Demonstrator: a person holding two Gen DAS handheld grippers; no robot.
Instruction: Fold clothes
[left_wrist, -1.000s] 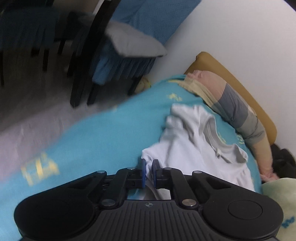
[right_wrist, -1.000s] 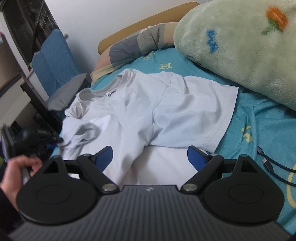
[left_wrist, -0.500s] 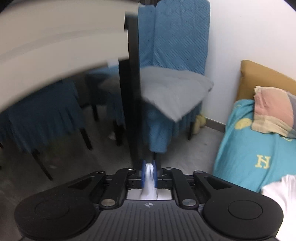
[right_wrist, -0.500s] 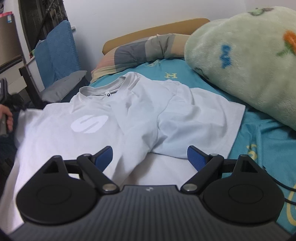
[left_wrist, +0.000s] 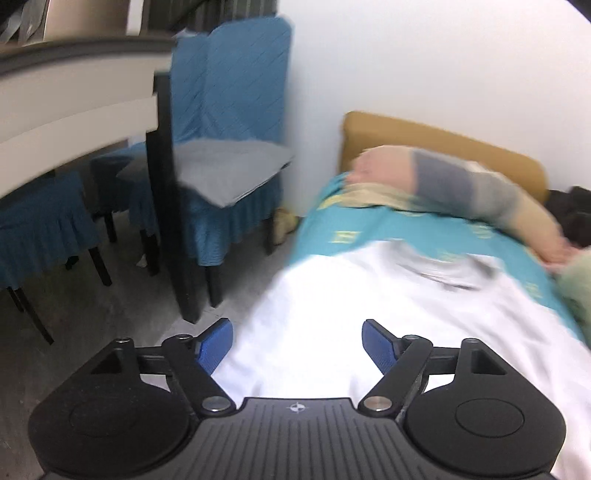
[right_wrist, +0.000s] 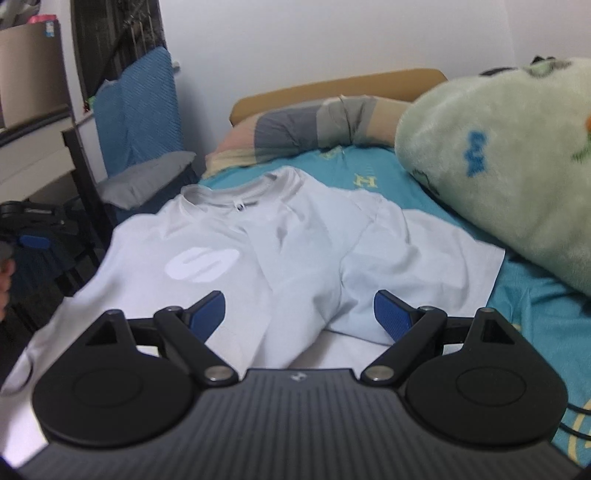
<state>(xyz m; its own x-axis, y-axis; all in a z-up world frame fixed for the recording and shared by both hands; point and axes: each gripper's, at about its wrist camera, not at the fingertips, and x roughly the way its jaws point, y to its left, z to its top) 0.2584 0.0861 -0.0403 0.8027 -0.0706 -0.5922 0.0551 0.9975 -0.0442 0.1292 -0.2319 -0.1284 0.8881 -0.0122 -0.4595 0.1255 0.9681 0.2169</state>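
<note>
In the left wrist view we see our left gripper (left_wrist: 297, 345) with its blue pads (left_wrist: 215, 346) standing wide apart; the jaws have just been opening, and nothing is pressed between them. Below and ahead of the pads lies the white T-shirt (left_wrist: 369, 317), spread on the turquoise bedsheet (left_wrist: 321, 232), with its grey collar (left_wrist: 443, 267) further away; this part of the picture is blurred. Behind the shirt a striped pillow (left_wrist: 454, 188) leans on the tan headboard (left_wrist: 424, 136). At the left side of the bed stands a chair with a blue cover (left_wrist: 236, 96) and a grey cushion (left_wrist: 225, 170) on its seat, and beside it is a black table leg (left_wrist: 166, 192). In the right wrist view our right gripper (right_wrist: 299, 314) is also open wide, and it holds nothing; the shirt cloth lies under the gap between the pads but they do not touch it. The white T-shirt (right_wrist: 280, 258) lies front side up on the bedsheet (right_wrist: 524, 306), collar (right_wrist: 236, 197) toward the pillow (right_wrist: 303, 129), with a white logo (right_wrist: 202, 260) on the chest, and it has several wrinkles in the middle. A pale green plush blanket (right_wrist: 498, 166) is heaped at the right, just beside the shirt sleeve. At the far left edge we can see the left gripper (right_wrist: 33, 242) and a part of the hand (right_wrist: 5, 280) that holds it, apart from the shirt.
</note>
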